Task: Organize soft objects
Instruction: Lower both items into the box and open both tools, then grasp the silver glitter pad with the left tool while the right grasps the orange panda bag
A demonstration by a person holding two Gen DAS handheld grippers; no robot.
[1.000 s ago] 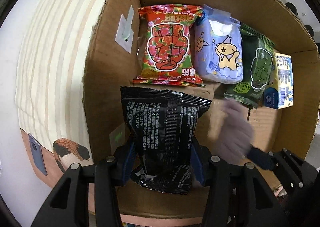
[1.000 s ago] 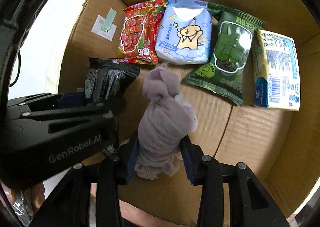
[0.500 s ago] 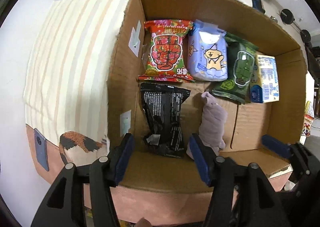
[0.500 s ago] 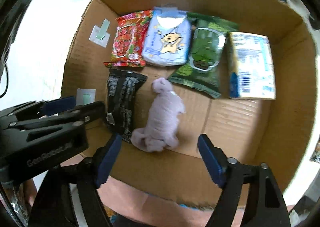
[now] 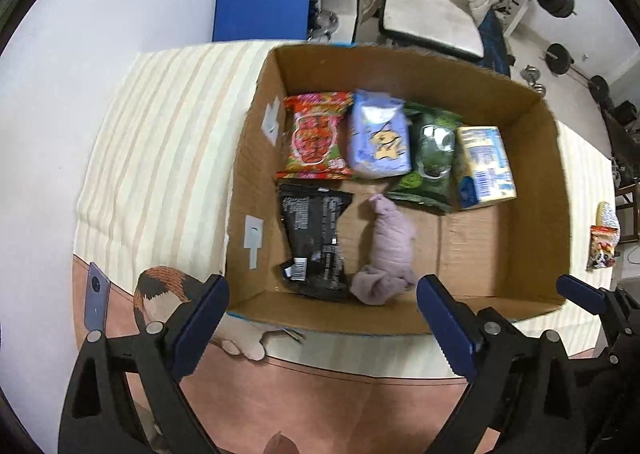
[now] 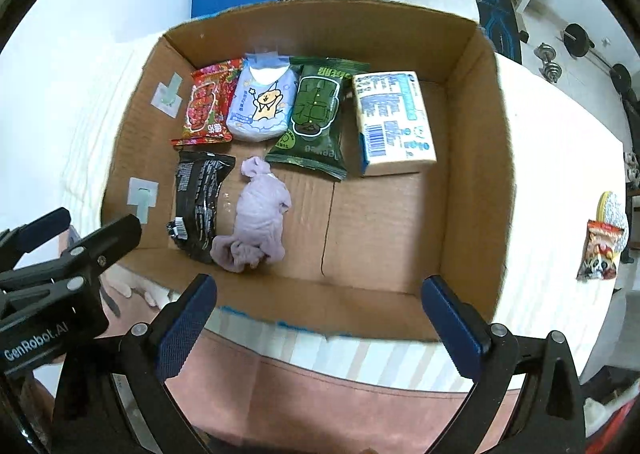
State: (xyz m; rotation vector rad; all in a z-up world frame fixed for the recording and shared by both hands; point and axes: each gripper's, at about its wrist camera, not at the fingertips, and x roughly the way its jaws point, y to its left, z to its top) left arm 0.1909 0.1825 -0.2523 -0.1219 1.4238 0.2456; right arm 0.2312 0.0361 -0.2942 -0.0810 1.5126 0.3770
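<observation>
A cardboard box (image 5: 532,190) (image 6: 476,158) holds several soft packs. In the back row lie a red snack pack (image 5: 316,138) (image 6: 208,110), a lilac tissue pack (image 5: 378,140) (image 6: 262,104), a green pack (image 5: 432,158) (image 6: 316,114) and a white-blue pack (image 5: 484,166) (image 6: 394,122). In front lie a black pack (image 5: 314,238) (image 6: 198,202) and a rolled lilac cloth (image 5: 388,250) (image 6: 256,214). My left gripper (image 5: 320,318) is open and empty, held above the box's near wall. My right gripper (image 6: 320,314) is open and empty, also back over the near wall.
The box stands on a striped cloth (image 5: 160,142) on a bed. A snack pack (image 6: 600,250) and another pouch lie on the bed right of the box. A phone (image 5: 95,294) and a cat-print item (image 5: 168,286) lie at the left front.
Both grippers have opened, leaving the black pack and the lilac cloth in the box's front row, and have pulled back up and out of the box.
</observation>
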